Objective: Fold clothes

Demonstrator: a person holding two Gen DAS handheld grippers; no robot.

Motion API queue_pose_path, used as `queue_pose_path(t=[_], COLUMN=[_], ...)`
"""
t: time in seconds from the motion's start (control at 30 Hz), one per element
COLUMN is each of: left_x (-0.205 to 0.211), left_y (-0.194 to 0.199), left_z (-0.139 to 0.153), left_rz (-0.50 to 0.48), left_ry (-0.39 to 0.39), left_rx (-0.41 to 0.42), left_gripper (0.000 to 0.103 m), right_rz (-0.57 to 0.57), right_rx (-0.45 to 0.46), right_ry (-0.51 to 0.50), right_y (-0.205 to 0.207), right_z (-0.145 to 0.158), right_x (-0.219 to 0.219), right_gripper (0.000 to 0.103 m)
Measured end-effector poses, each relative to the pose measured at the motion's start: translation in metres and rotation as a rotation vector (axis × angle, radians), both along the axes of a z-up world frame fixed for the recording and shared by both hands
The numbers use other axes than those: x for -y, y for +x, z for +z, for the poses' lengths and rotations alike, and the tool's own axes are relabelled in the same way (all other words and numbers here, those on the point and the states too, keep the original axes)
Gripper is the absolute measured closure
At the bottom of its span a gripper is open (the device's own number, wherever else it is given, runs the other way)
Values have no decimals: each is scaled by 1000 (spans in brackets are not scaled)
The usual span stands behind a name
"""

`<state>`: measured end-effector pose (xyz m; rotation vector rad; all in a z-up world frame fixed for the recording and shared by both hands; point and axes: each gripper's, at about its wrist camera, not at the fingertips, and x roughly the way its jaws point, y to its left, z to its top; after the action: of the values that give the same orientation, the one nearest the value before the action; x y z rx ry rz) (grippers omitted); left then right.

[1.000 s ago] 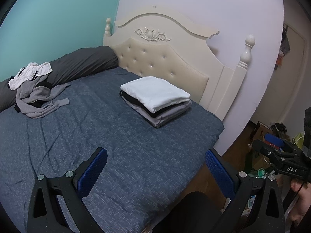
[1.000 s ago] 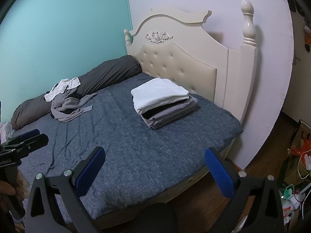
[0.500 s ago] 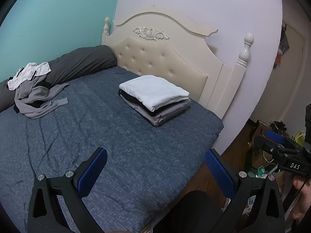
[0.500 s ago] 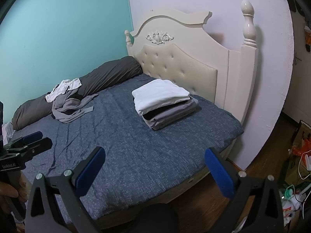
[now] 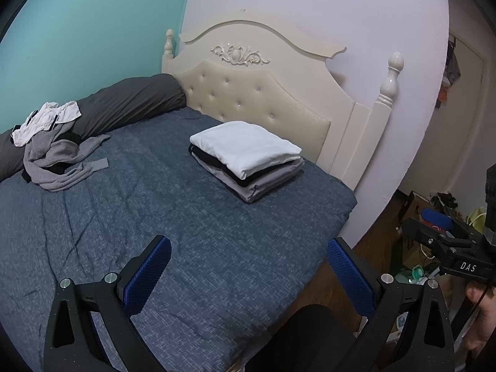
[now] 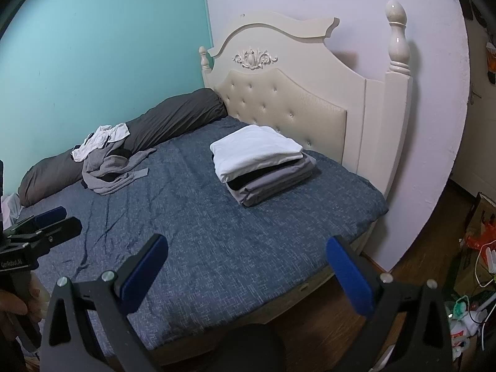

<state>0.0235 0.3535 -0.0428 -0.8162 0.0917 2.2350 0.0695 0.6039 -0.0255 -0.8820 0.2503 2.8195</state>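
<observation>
Both cameras have barely shifted: left gripper (image 5: 248,266) and right gripper (image 6: 248,266) hover spread and empty; unfolded clothes (image 5: 59,152) wait at ten o'clock beyond the folded stack (image 5: 248,161).

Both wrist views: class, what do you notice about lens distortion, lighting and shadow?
Left wrist view: dark fisheye corners, bowed walls, the headboard curving; dim, even light. Right wrist view: same round vignette; the bedpost throws a soft shadow on the wall; the folded stack stays sharp, while the right tongs loom large in front.
</observation>
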Motion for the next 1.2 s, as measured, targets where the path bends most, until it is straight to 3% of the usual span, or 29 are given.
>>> queue_pose_path(t=[1.2], left_x=[2], left_y=[3], left_z=[0], left_rz=[0], left_ry=[-9], left_rx=[-4], left_gripper=[0], right_rz=[-13], right_rx=[-8], right_ry=[-3], right_y=[3], right_z=[-1], right_x=[4], right_gripper=[0])
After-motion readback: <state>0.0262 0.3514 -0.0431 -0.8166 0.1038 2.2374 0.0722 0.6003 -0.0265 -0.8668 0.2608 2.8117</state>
